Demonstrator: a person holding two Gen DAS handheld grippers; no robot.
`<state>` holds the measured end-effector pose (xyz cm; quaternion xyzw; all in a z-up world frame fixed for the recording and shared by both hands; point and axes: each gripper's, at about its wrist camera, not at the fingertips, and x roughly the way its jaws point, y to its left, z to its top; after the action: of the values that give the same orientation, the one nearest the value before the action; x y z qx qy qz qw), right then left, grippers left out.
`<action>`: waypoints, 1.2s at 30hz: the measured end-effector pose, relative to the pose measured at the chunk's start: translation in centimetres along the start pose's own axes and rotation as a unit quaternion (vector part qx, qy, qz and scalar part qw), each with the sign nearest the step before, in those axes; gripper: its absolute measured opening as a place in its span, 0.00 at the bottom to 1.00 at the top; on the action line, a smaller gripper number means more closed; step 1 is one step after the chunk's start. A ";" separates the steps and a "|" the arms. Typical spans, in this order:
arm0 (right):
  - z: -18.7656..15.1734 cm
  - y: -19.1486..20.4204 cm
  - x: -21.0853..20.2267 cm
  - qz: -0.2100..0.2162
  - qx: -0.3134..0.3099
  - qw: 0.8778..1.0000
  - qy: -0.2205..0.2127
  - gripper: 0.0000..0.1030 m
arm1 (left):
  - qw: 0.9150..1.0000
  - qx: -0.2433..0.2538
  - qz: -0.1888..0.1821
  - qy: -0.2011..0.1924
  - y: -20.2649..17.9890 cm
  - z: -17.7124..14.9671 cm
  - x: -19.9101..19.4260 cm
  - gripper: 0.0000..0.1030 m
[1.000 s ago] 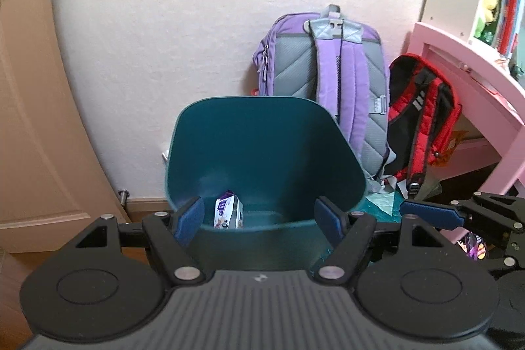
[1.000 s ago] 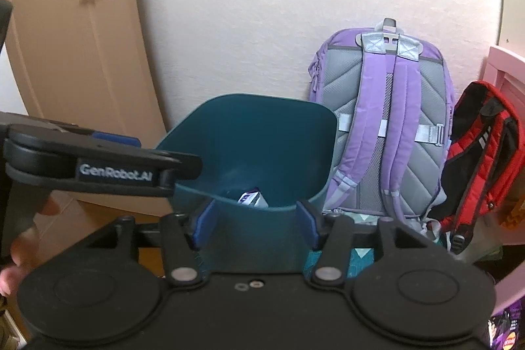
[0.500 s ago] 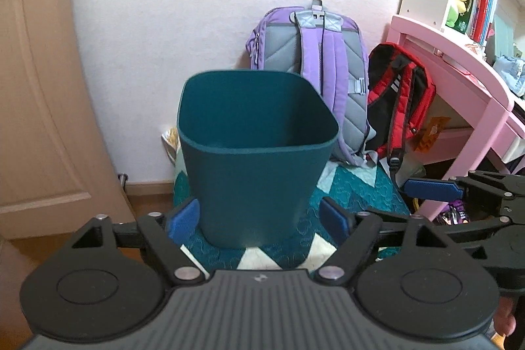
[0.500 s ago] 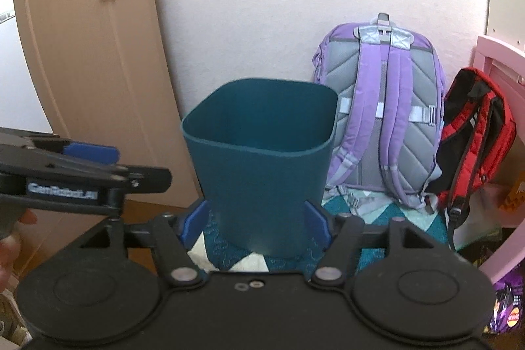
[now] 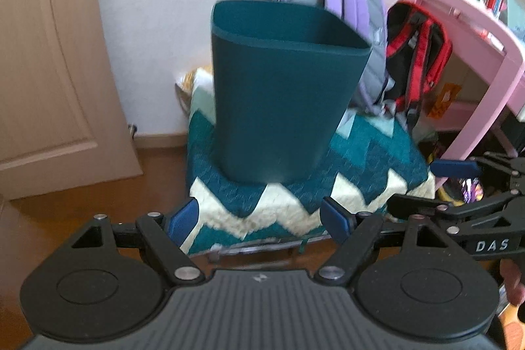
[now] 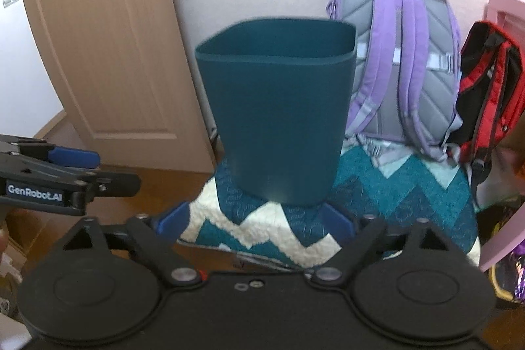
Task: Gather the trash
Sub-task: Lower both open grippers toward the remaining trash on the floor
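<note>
Standing upright on a teal-and-cream zigzag quilt (image 6: 387, 195), the dark teal trash bin (image 6: 279, 120) is the centre of both views, its open mouth up and its long axis vertical, the walls tapering slightly toward the base. It looks like thin moulded plastic: probably light, fairly stiff at the rolled rim and springier in the flat walls, smooth enough to slip under a weak pinch. The rim, or one wall just below it, seems the surest place to take hold (its inside cannot be seen from this low angle, so what it holds is unknown).

Just short of it, the right gripper (image 6: 254, 220) has its jaws opening, nothing between them; only quilt shows in the gap. The left gripper (image 5: 259, 217) stands wide apart too, empty, near the quilt's front edge.

Behind the bin a purple backpack (image 6: 403, 61) leans on the wall, a red and black backpack (image 6: 485, 94) beside it. A wooden door (image 6: 108, 48) is at the left, a pink desk (image 5: 469, 31) at the right, with shiny wrappers (image 5: 469, 189) on the floor beneath it, likely trash to gather.
</note>
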<state>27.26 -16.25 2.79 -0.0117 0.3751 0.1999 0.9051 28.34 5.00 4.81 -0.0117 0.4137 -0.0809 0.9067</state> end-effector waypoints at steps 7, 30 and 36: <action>-4.2 -0.8 5.0 0.017 0.021 0.999 0.036 1.00 | 0.999 -0.008 0.001 0.046 2.7 -4.3 4.9 0.86; -20.7 -10.3 29.4 -0.076 0.115 0.960 0.243 0.99 | 0.966 -0.098 0.041 0.234 13.6 -17.1 31.1 0.99; -24.1 -11.2 33.8 -0.069 0.110 0.949 0.286 0.96 | 0.949 -0.139 0.050 0.277 15.4 -20.1 37.7 0.99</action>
<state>36.76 -18.71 -39.09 0.0049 0.6362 0.0824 0.7671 39.61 15.27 -37.95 -0.0945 0.6562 0.0229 0.7483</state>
